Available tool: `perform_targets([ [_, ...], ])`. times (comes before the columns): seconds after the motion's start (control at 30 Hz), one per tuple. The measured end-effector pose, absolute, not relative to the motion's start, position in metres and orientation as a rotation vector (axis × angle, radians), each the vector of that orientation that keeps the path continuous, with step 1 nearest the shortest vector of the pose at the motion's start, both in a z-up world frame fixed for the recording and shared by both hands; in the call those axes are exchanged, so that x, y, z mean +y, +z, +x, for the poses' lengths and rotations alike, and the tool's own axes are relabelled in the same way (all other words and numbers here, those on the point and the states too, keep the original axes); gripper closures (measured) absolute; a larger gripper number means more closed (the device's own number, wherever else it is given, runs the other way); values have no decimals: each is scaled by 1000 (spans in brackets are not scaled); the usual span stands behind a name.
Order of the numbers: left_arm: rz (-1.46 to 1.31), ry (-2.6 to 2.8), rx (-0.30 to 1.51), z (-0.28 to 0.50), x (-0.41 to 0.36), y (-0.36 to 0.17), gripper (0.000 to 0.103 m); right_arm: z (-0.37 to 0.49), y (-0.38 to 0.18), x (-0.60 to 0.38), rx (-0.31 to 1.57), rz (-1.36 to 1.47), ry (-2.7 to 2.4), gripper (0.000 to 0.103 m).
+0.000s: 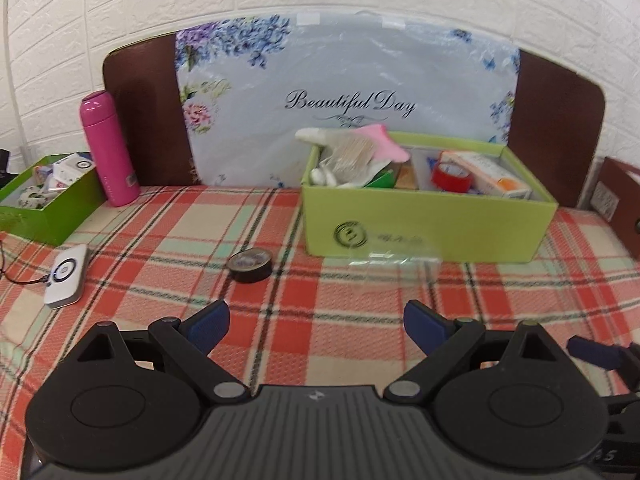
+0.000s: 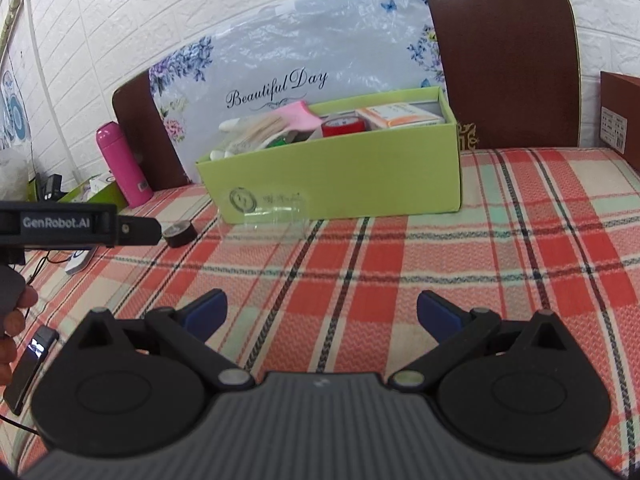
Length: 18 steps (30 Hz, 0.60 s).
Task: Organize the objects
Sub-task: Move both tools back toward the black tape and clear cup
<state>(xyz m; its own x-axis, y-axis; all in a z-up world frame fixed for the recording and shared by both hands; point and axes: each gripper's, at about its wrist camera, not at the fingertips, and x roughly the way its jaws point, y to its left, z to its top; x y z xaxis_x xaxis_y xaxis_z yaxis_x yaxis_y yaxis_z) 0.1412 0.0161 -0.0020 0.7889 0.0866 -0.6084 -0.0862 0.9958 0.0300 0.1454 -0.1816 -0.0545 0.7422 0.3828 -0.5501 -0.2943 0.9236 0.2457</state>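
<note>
At the bottom of the left wrist view, the left gripper [image 1: 316, 322] has its blue-padded fingers [image 1: 210, 326] spread wide and empty above the plaid cloth [image 1: 160, 280] that covers the surface. The right gripper [image 2: 322, 314] is likewise released, holding nothing, low in its own frame. Beyond the left gripper, a black tape roll [image 1: 249, 266] lies flat on the cloth at centre frame, with a white device [image 1: 67, 276] on a cable at the left edge. A clear plastic piece [image 1: 394, 258] rests just in front of the light green box [image 1: 428, 224], right of centre, which contains a red tape roll [image 1: 451, 176], a pink item [image 1: 382, 142] and cartons. At upper left, a pink bottle [image 1: 108, 148] stands upright beside a darker green box [image 1: 52, 208]. Behind everything leans a floral board [image 1: 348, 92].
</note>
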Motion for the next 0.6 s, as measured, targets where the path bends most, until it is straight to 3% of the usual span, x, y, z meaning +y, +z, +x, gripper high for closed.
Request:
perform_targets([
  [0.37,-74,111,720,135,58,-39,6,142,-64,-166,669,113,399,0],
  [0.6,-154,59,654,184,95,-44,6,138,-65,-159,678,92,411,0],
])
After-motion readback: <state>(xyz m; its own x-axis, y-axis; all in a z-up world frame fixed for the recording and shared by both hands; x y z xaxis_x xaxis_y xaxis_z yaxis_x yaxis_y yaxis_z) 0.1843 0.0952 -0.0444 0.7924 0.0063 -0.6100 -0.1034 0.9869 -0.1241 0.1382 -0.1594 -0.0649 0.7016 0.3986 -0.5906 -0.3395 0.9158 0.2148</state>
